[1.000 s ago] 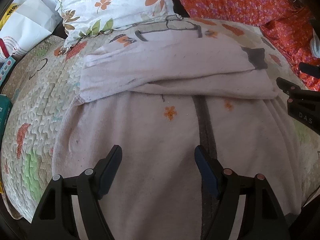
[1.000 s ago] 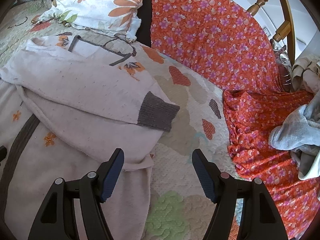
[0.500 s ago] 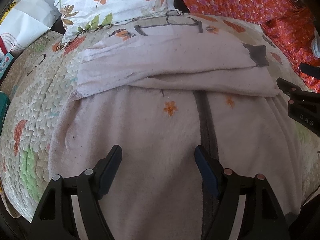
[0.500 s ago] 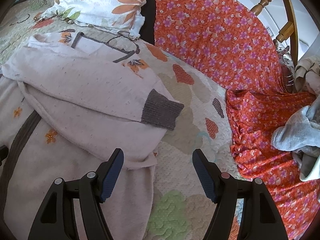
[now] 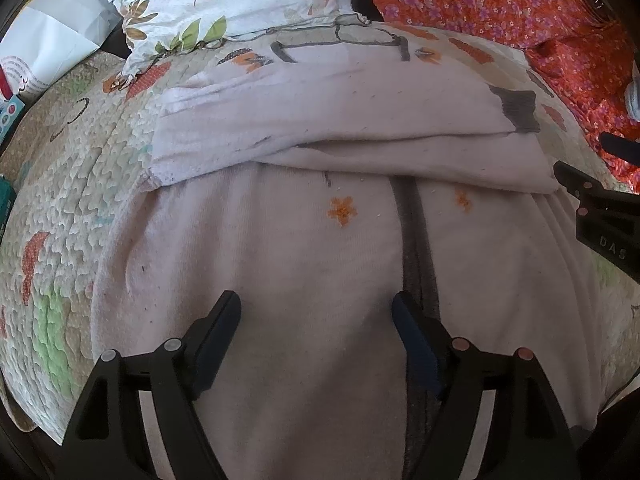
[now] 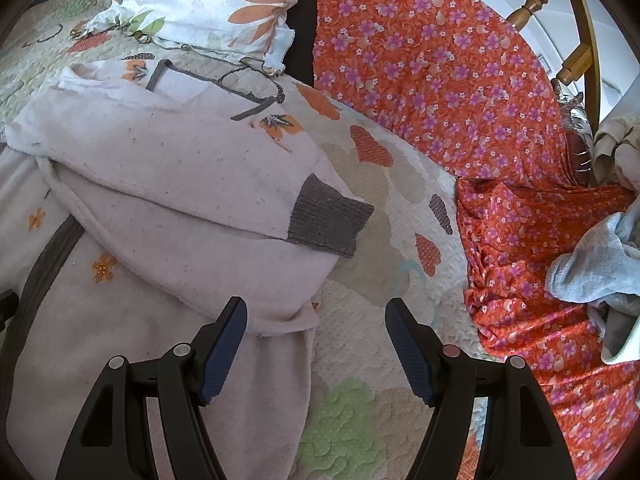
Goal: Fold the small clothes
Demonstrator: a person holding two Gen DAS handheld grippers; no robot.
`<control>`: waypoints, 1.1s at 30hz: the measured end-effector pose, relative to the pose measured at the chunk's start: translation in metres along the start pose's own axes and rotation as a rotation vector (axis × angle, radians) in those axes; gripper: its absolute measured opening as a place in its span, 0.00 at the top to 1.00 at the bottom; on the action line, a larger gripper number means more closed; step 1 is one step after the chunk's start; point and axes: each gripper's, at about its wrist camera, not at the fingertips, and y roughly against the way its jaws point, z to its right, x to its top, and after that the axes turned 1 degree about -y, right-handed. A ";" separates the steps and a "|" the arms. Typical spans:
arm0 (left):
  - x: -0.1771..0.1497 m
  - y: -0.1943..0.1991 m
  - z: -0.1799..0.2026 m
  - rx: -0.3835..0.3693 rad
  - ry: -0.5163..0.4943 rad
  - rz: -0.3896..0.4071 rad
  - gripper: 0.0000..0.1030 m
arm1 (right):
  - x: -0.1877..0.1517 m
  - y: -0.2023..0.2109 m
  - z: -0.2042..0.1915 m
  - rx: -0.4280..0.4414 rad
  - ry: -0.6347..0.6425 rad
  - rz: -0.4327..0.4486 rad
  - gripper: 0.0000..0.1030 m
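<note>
The pale pink garment lies spread on the quilted bed, one grey-cuffed sleeve folded across it; the loose sleeve may slide off when the hem is lifted, since nothing pins it. One garment, one floral pillow, possibly more laundry at right. Left gripper and right gripper: jaws wide, empty.

Floral pillow, orange cloth, perhaps towel
</note>
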 end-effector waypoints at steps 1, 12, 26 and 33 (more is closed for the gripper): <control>0.000 0.000 0.000 0.000 0.001 -0.001 0.25 | 0.000 0.000 0.000 0.001 0.001 0.000 0.26; 0.000 -0.001 0.000 0.000 0.002 -0.003 0.24 | 0.000 -0.001 -0.002 0.003 0.003 -0.004 0.26; 0.000 -0.001 0.000 0.000 0.002 -0.003 0.24 | -0.001 -0.006 -0.005 0.016 0.020 -0.014 0.26; 0.000 -0.001 0.000 0.001 0.001 -0.002 0.24 | -0.003 -0.006 -0.005 0.021 0.026 -0.019 0.25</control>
